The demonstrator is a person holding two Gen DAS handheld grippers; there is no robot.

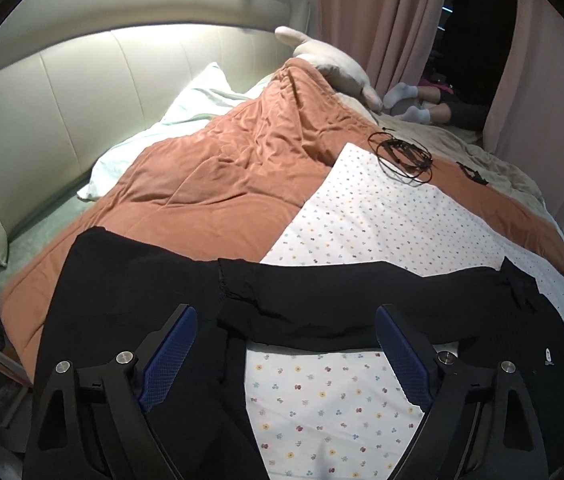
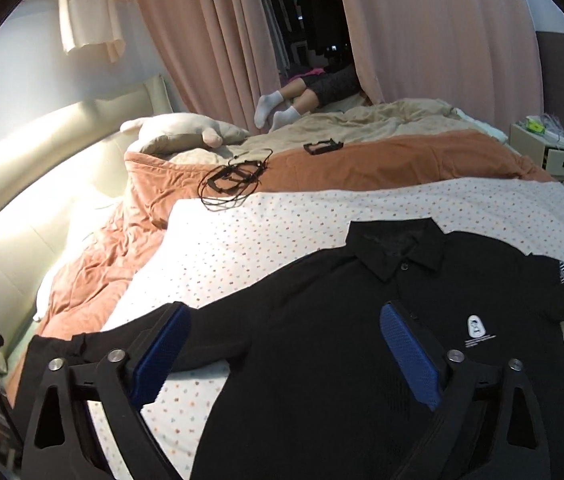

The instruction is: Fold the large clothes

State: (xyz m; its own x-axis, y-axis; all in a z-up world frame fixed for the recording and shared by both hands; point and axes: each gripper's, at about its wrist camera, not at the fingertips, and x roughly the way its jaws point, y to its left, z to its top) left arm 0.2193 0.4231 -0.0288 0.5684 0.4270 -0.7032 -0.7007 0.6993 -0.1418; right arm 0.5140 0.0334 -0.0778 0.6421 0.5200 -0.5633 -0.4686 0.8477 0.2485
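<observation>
Both wide-open grippers, left gripper [image 1: 285, 354] and right gripper [image 2: 285, 354], hover over black shirt [image 2: 321, 320].

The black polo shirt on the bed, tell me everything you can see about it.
The black polo shirt lies face up and spread flat on the floral sheet. It has a collar with a dark button, a small white chest logo, and a patterned patch on one sleeve. One sleeve stretches out sideways. Both grippers hover above it, jaws open.
</observation>
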